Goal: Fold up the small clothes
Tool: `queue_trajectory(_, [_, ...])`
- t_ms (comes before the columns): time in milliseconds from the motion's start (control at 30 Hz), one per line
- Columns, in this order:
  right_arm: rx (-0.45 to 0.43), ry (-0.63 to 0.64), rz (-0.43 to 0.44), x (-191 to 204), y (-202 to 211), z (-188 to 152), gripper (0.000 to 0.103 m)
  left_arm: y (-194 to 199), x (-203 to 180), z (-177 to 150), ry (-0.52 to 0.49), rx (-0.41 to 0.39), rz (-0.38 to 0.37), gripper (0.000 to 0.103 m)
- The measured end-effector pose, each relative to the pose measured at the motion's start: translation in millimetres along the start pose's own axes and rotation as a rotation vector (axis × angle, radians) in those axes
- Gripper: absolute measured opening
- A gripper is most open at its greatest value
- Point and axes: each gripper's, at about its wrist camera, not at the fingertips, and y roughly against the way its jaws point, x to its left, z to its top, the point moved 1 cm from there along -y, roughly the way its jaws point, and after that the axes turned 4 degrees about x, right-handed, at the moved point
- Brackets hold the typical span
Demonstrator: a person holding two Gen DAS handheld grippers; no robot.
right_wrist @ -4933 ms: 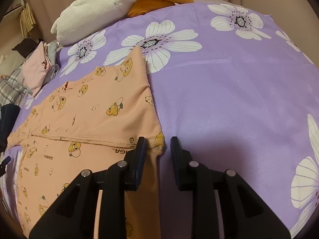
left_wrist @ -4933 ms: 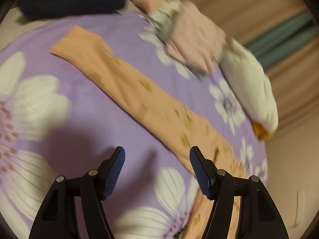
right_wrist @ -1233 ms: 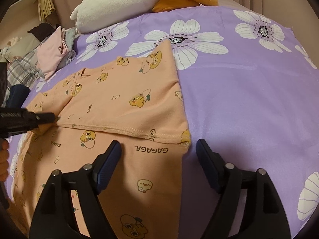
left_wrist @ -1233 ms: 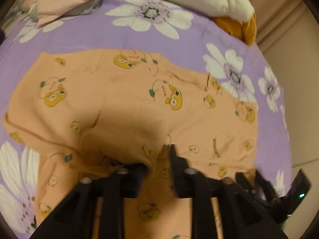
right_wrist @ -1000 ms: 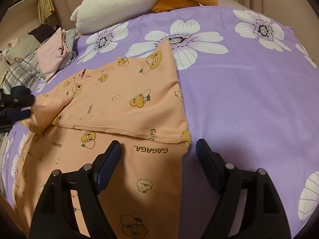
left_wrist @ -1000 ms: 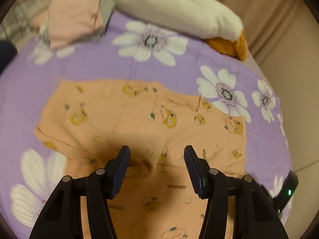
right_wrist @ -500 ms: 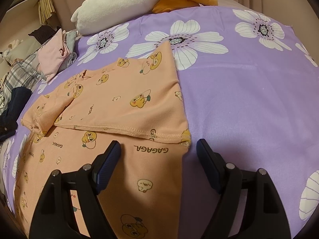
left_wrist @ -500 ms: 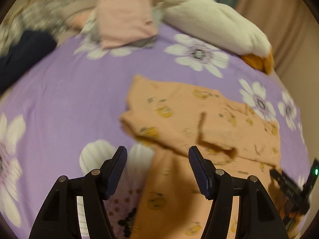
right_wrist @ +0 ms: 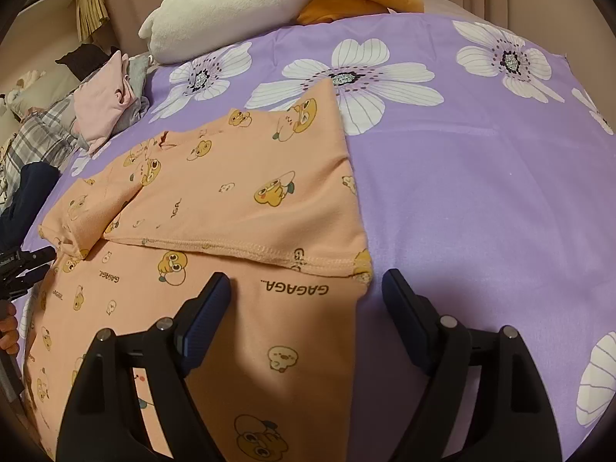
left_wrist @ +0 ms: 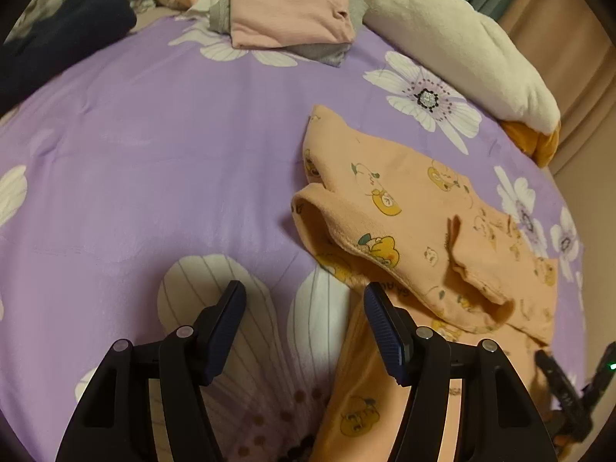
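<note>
- One purple flowered bedsheet (right_wrist: 481,192) covers the whole work surface and serves as the landmark; everything else lies on it or along its far edge.
- Along the sheet's far edge rest a white plush pillow (left_wrist: 454,42) and a stack of folded pink clothes (left_wrist: 288,0).
- Near the sheet's middle lies the orange duck-print garment (right_wrist: 246,200), its upper part folded down over the lower, the stitched hem running crosswise just ahead of the right gripper.
- Its long axis seems to run from the near edge of the sheet toward the pillow; the sleeve end on the left side is rumpled and partly lifted.
- Thin knit like this should be light, limp and prone to bunching, so pinching hems or corners looks safest.
- Both tongs are spread wide and empty: the right gripper (right_wrist: 306,300) hovers over the garment's lower panel, the left gripper (left_wrist: 304,315) beside its rumpled edge.
</note>
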Motion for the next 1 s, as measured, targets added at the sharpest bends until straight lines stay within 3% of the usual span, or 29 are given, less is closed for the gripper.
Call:
queue_trajectory(167, [0.0,-0.003,0.005,0.2,0.1,0.0,0.082,-2.4,-1.3,-0.1,-0.017,-0.017,0.036,0.064])
queue_trajectory(367, [0.005,0.007,0.006,2.8,-1.2,0.4,0.085,1.6,13.5,5.6,0.076,-0.008,-0.055,0.062])
queue_trajectory(500, [0.006,0.008,0.005,3.0,-1.7,0.5,0.085,3.7,21.7,6.1,0.114,-0.004,-0.093,0.055])
queue_trajectory(633, [0.007,0.013,-0.002,4.0,-2.1,0.0,0.085,5.7,25.9,3.8,0.096,-0.002,-0.052,0.034])
queue_trajectory(867, [0.027,0.01,-0.042,8.3,2.4,-0.5,0.084,5.8,40.1,5.2,0.138,0.016,-0.116,0.031])
queue_trajectory(933, [0.04,-0.037,-0.005,6.3,11.6,-2.8,0.084,5.5,41.9,5.1,0.147,0.018,-0.128,0.031])
queue_trajectory(1000, [0.048,-0.111,0.091,2.4,23.6,-4.7,0.085,5.2,44.9,5.8,0.159,0.026,-0.146,0.031])
